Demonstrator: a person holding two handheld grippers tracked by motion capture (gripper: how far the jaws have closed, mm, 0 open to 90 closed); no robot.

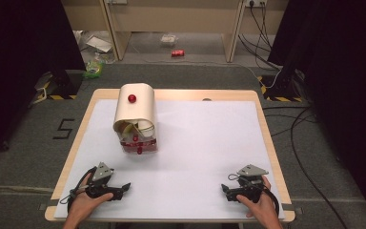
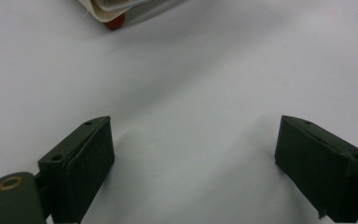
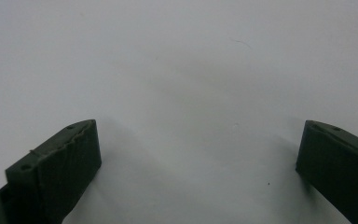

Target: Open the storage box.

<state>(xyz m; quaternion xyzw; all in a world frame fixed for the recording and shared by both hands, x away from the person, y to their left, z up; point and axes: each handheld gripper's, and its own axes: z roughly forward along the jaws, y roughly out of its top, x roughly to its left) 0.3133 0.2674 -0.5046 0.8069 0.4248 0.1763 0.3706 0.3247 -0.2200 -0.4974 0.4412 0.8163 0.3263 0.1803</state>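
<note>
A cream bread-box-like container [image 1: 135, 112] with a red knob [image 1: 132, 98] on its rolled lid stands on the left middle of the white table [image 1: 200, 143]; red parts show at its front base [image 1: 139, 143]. My left gripper [image 1: 119, 190] rests near the front left edge, open, with nothing between its jaws. The container's lower corner [image 2: 114, 11] appears at the top of the left gripper view, well beyond the left gripper [image 2: 193, 154]. My right gripper [image 1: 226, 191] lies near the front right edge, and the right gripper [image 3: 198, 163] stands open over bare tabletop.
The table has a wooden rim [image 1: 267, 129]. Behind it on the floor are a red can [image 1: 177, 53], litter [image 1: 95, 67] and cables [image 1: 262, 43]. Dark curtains flank both sides.
</note>
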